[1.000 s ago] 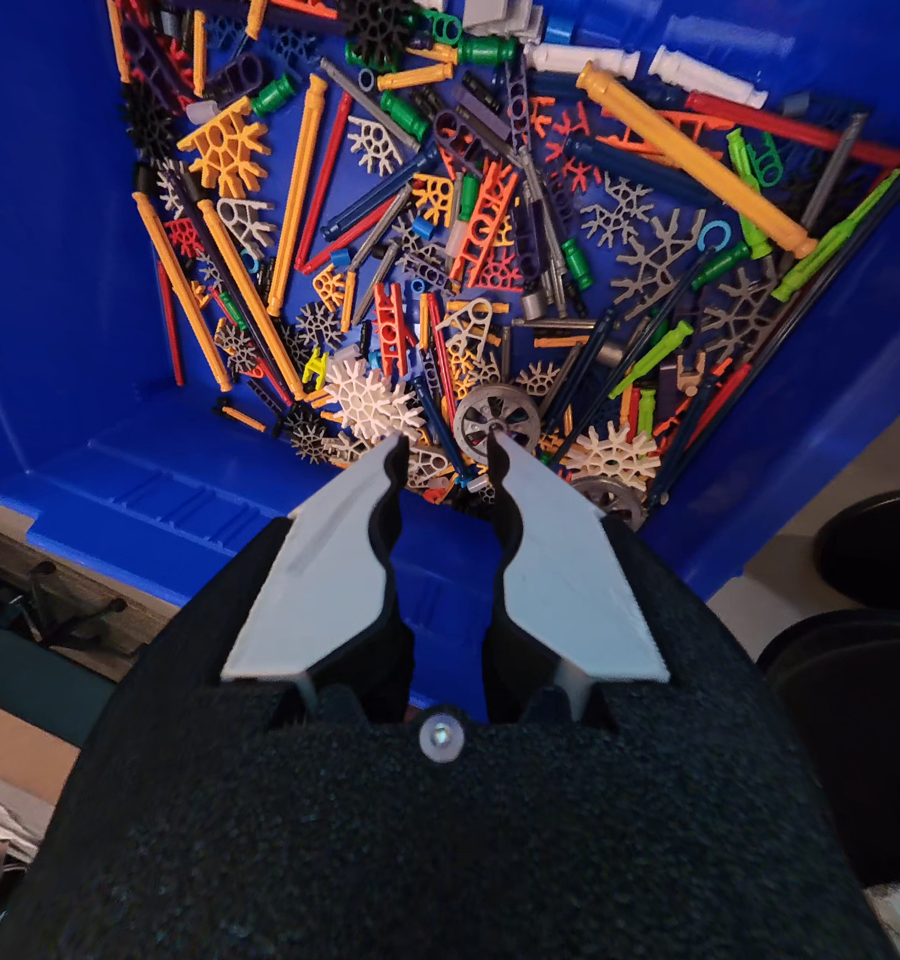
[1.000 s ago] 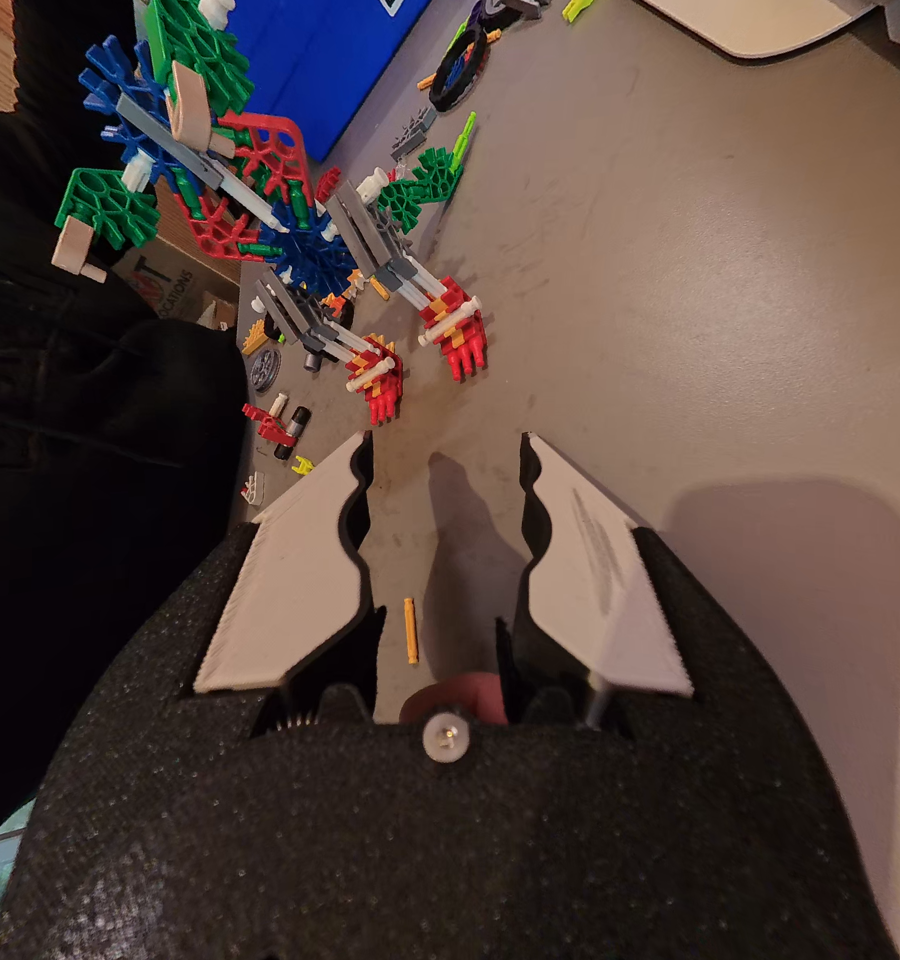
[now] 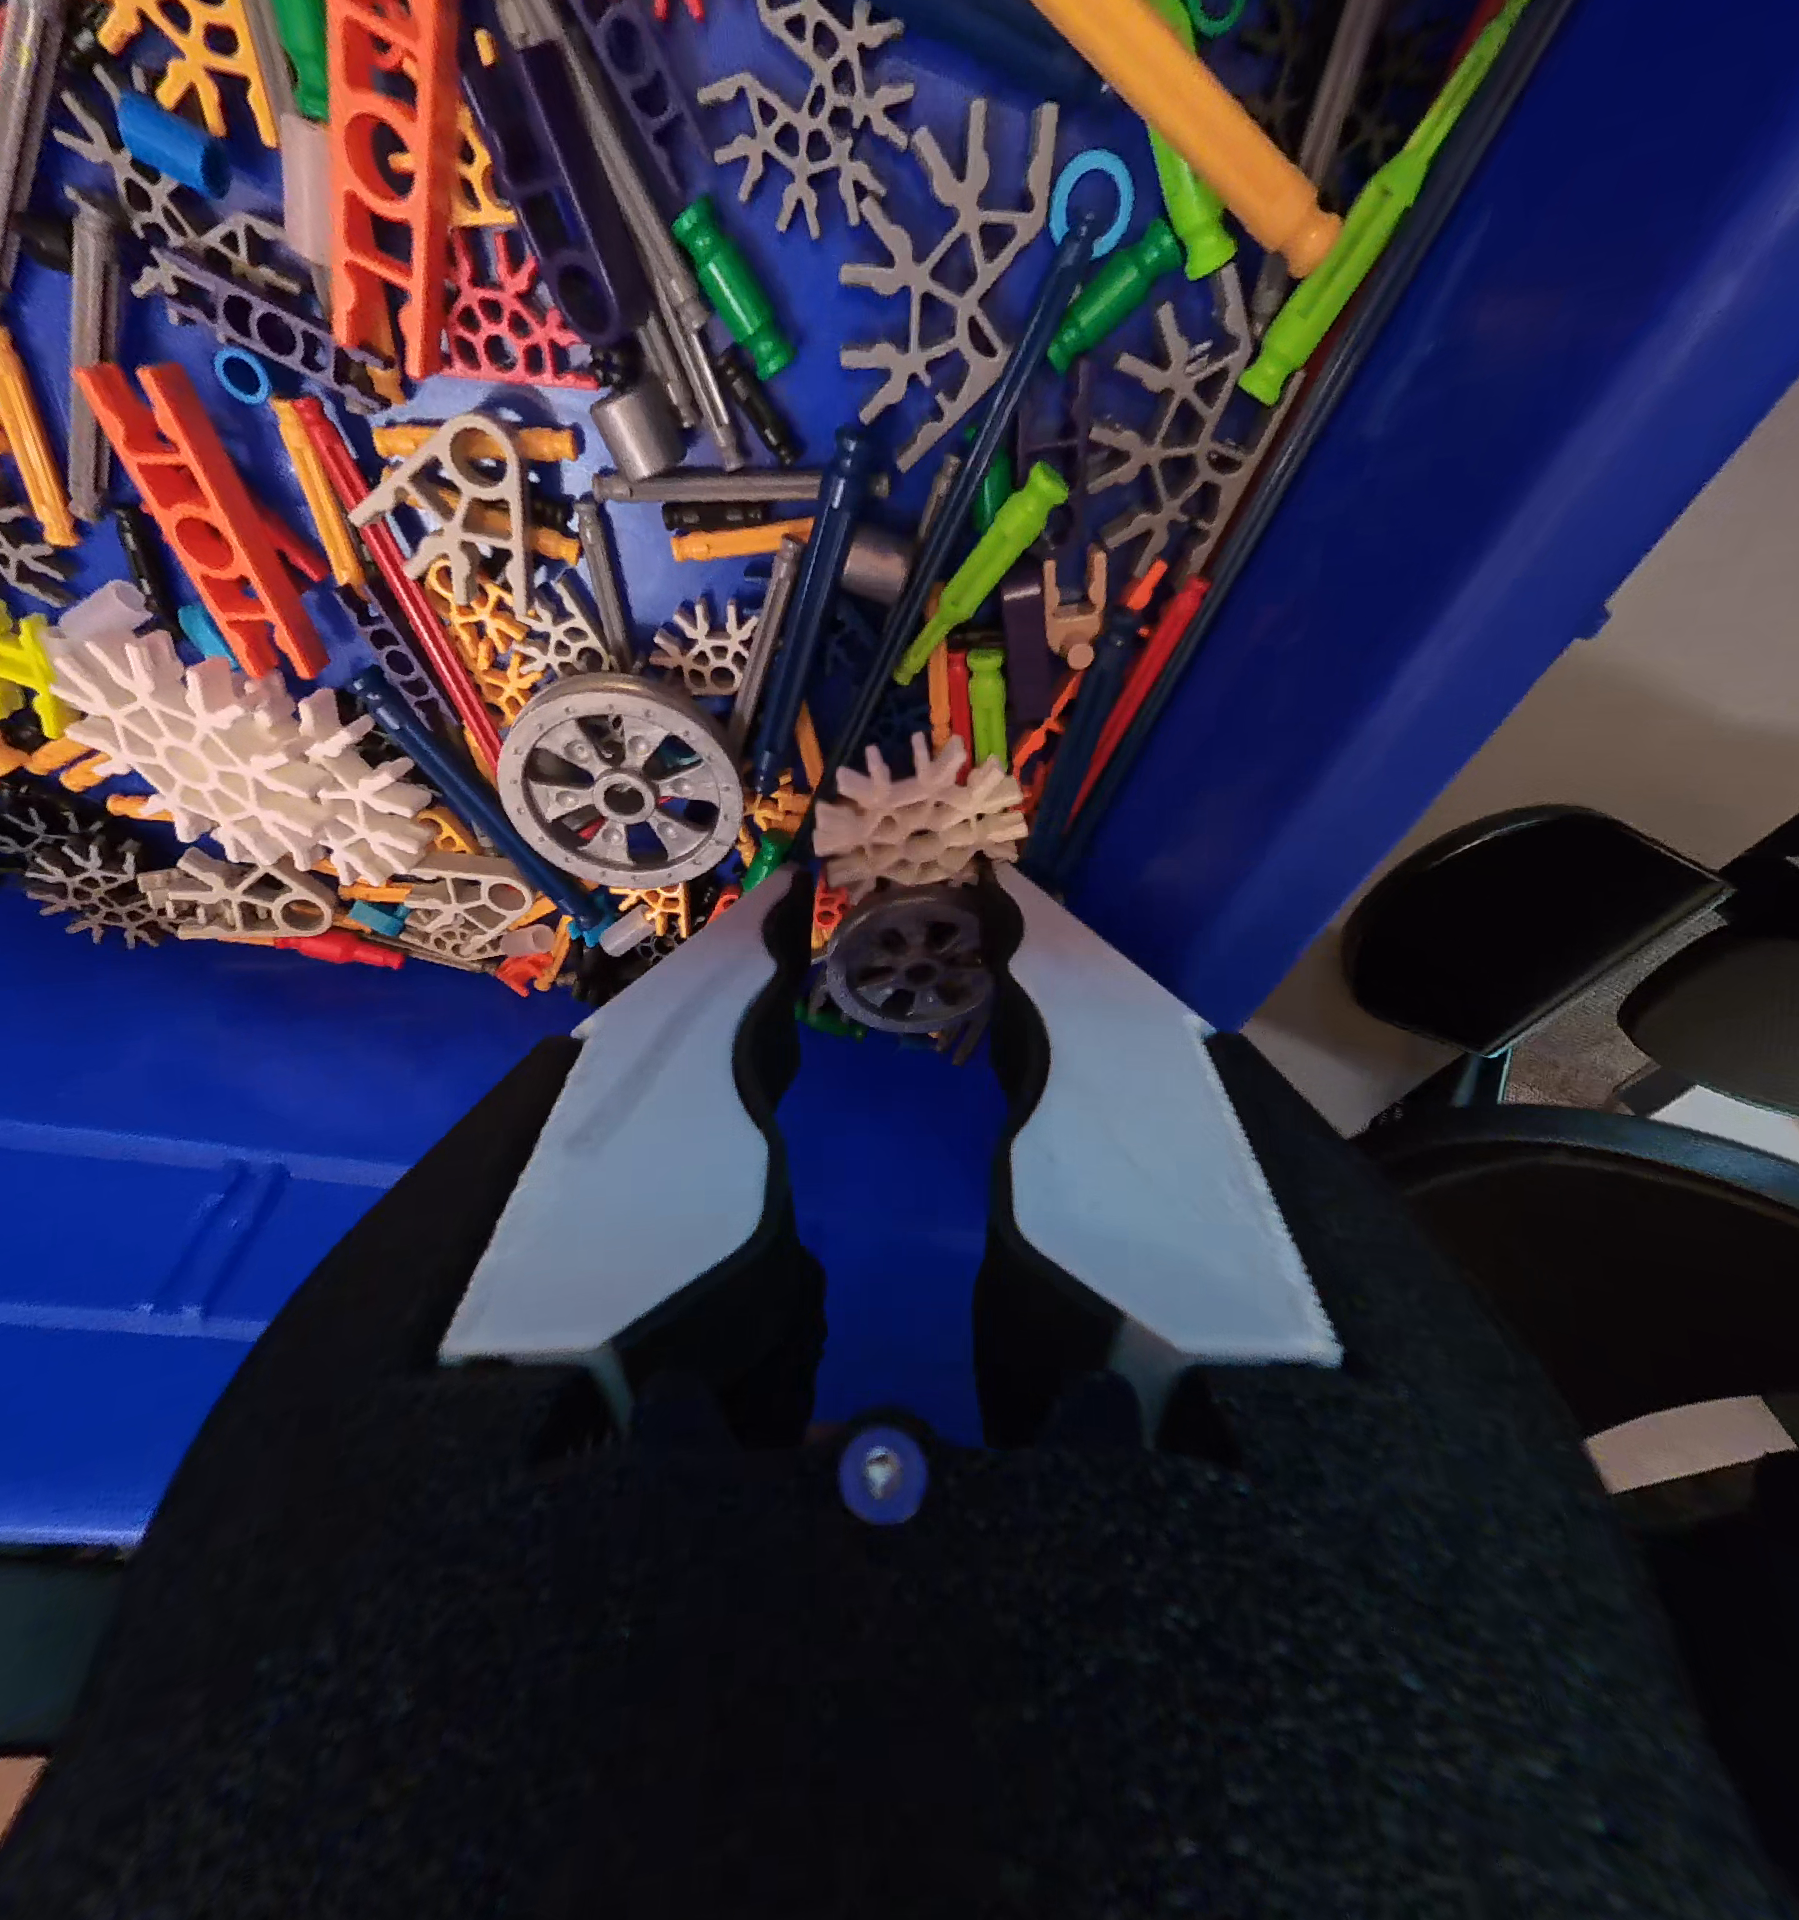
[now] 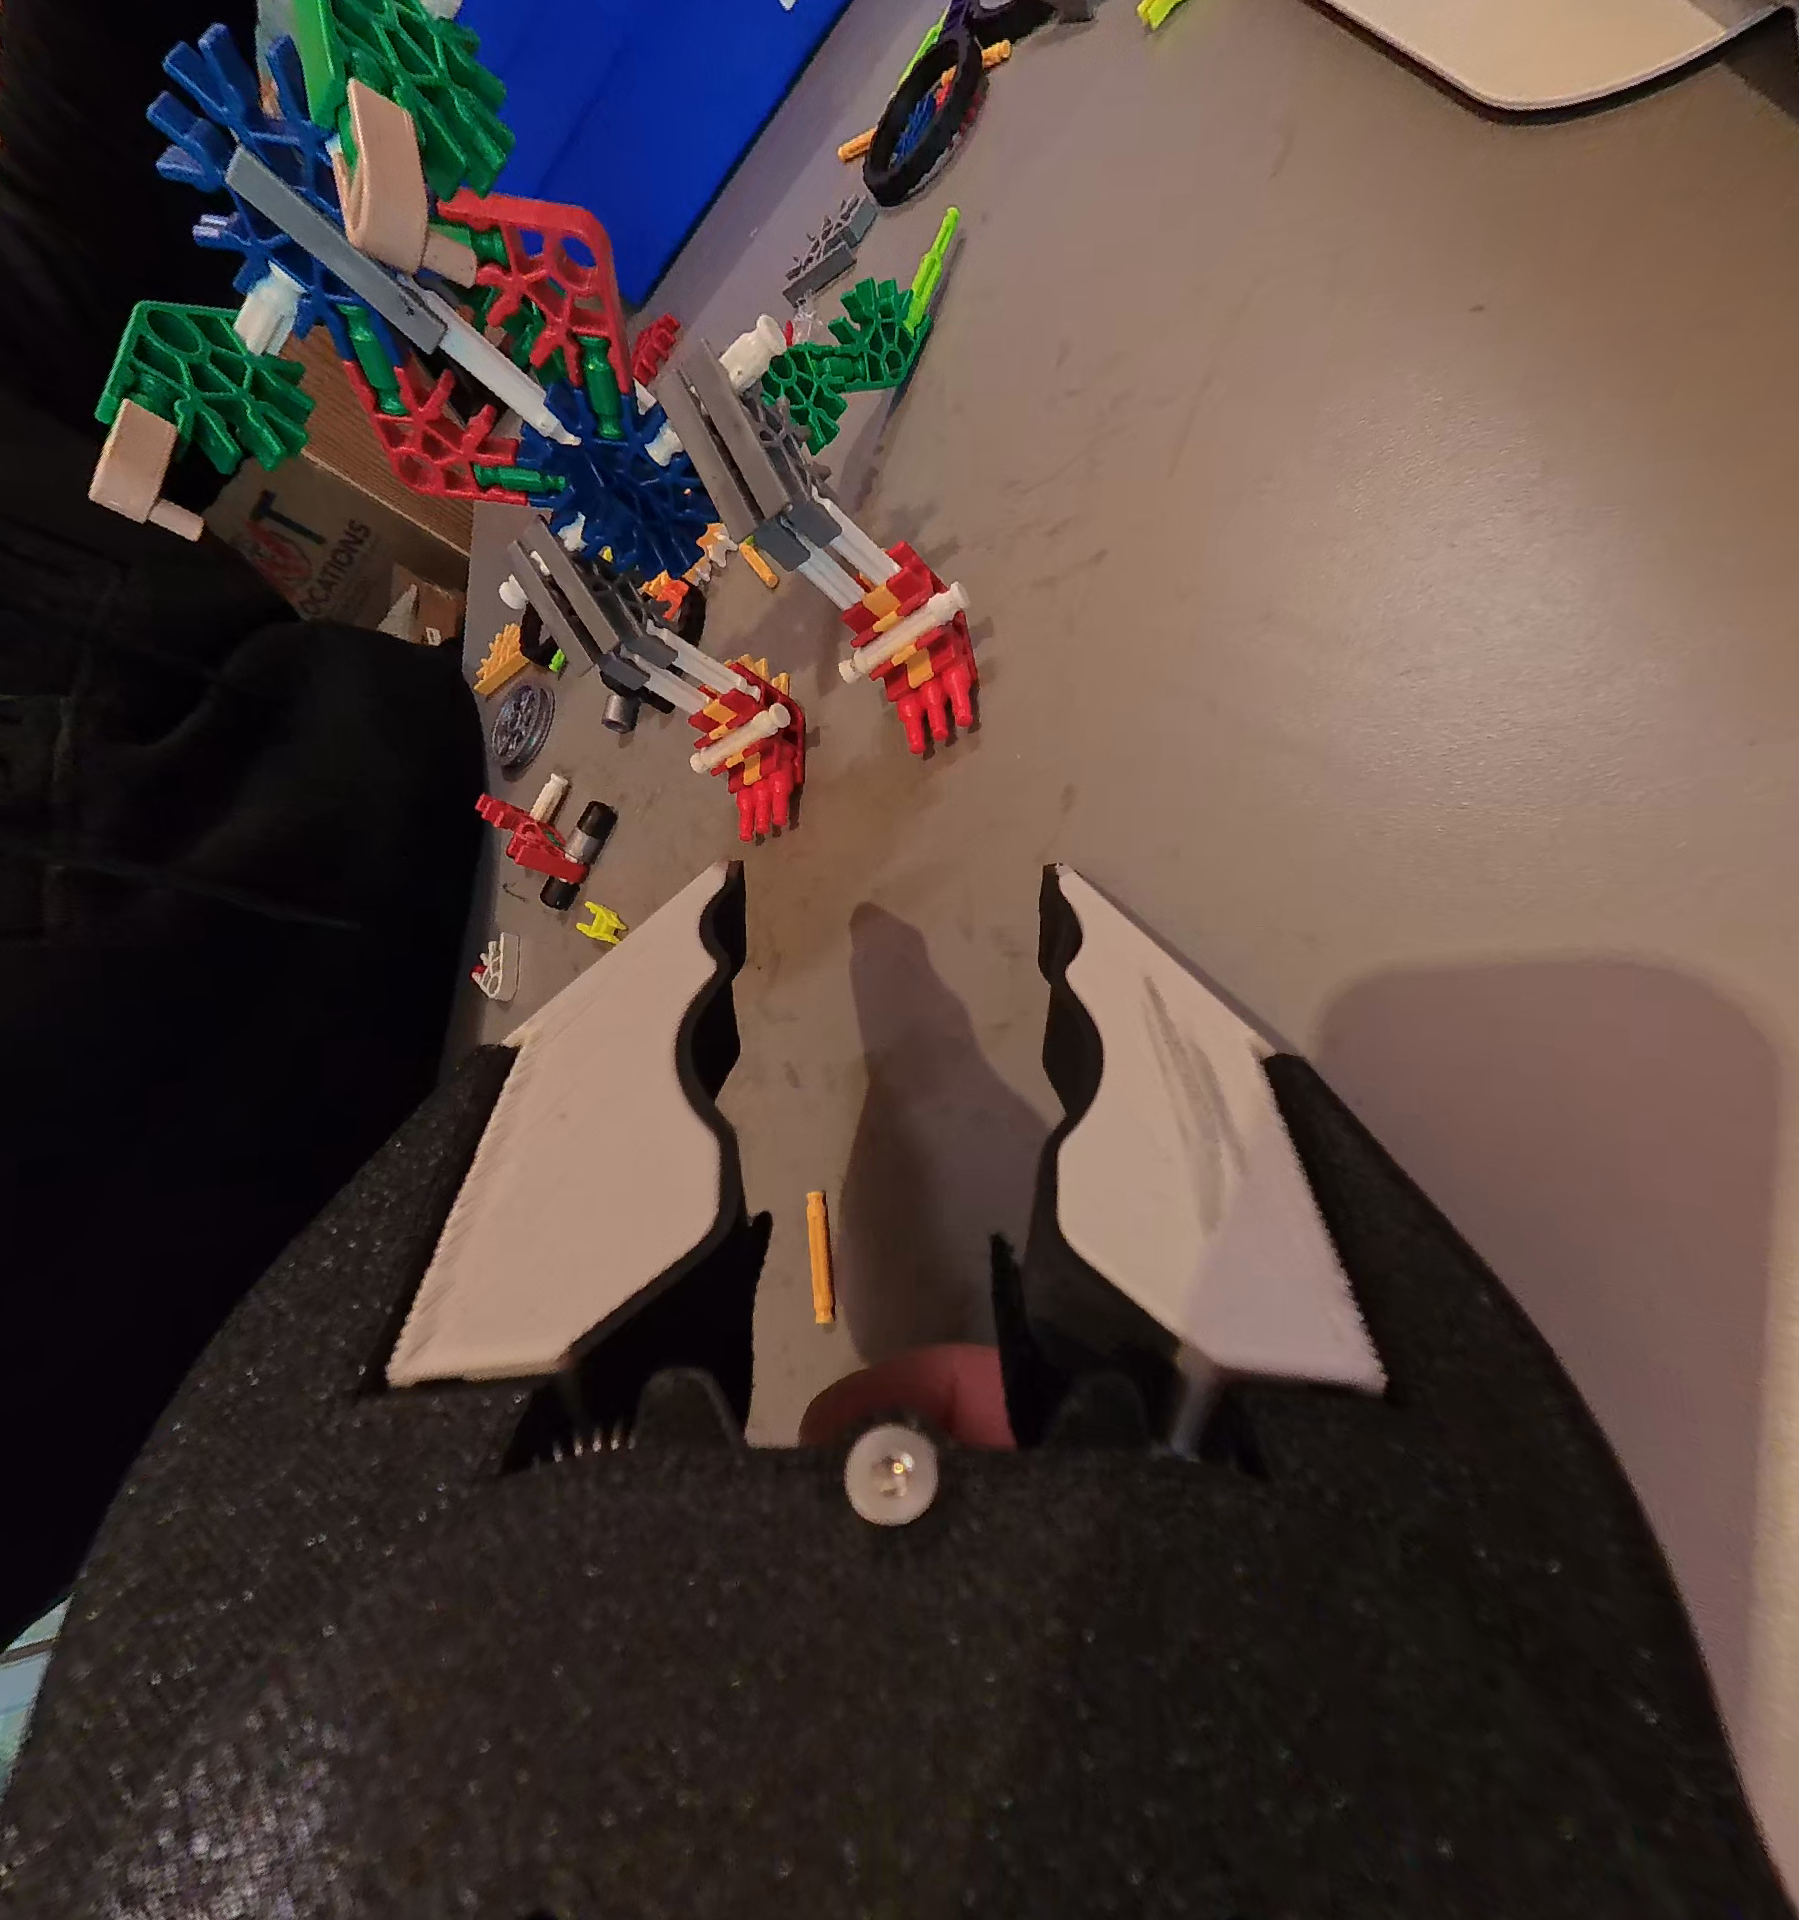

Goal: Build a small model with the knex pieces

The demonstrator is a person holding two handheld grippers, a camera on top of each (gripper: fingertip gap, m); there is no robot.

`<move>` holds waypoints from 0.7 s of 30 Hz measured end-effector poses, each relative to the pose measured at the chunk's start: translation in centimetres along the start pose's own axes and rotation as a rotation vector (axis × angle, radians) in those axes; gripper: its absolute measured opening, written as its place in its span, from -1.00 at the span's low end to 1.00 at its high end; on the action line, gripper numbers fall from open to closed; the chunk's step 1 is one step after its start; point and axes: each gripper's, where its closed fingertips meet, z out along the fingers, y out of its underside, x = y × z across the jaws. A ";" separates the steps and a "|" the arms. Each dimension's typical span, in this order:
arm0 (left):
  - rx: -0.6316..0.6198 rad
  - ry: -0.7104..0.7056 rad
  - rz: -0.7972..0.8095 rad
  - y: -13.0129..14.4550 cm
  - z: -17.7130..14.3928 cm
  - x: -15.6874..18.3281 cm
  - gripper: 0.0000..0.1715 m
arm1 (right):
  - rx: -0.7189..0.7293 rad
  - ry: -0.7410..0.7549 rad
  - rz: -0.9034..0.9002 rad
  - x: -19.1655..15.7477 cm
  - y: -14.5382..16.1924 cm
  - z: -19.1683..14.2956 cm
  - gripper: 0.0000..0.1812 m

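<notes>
Reaching gripper: the left gripper point(image 3: 890, 883) stands at the near edge of a heap of plastic construction-toy pieces in a blue plastic bin point(image 3: 1394, 582).
Left jaws: spread, one tip on each side of a small dark grey spoked plastic wheel point(image 3: 910, 971); I cannot tell if they touch it.
Place of the wheel: low in the heap, near the right wall of the bin, just under a white snowflake-shaped connector point(image 3: 916, 821).
Handling, as I judge: the wheel looks light, stiff and smooth, so it may slip; the two opposite sides of the rim seem the best place to take it, and the loose pieces around may shift.
Wheels counted: two in the bin, this one and a bigger light grey spoked wheel point(image 3: 620, 795) to its left.
White snowflakes counted: two, the second one a bigger white connector point(image 3: 230, 758) far to the left.
Right gripper point(image 4: 893, 883): spread wide over a grey tabletop point(image 4: 1394, 623) and empty.
Under the right jaws: one short orange plastic rod point(image 4: 820, 1257) lies on the table.
Ahead of it: a built toy figure point(image 4: 604, 478) with two red and yellow feet.
</notes>
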 end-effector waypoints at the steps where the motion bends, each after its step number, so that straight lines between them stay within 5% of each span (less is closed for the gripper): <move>1: -0.002 -0.001 0.000 0.0 0.0 0.0 -0.65 | 0.000 0.000 0.000 0.0 0.0 0.0 -0.38; 21: 0.049 -0.037 0.050 -1.6 -0.6 -0.1 -0.83 | -0.001 0.002 -0.004 0.0 0.0 0.0 -0.38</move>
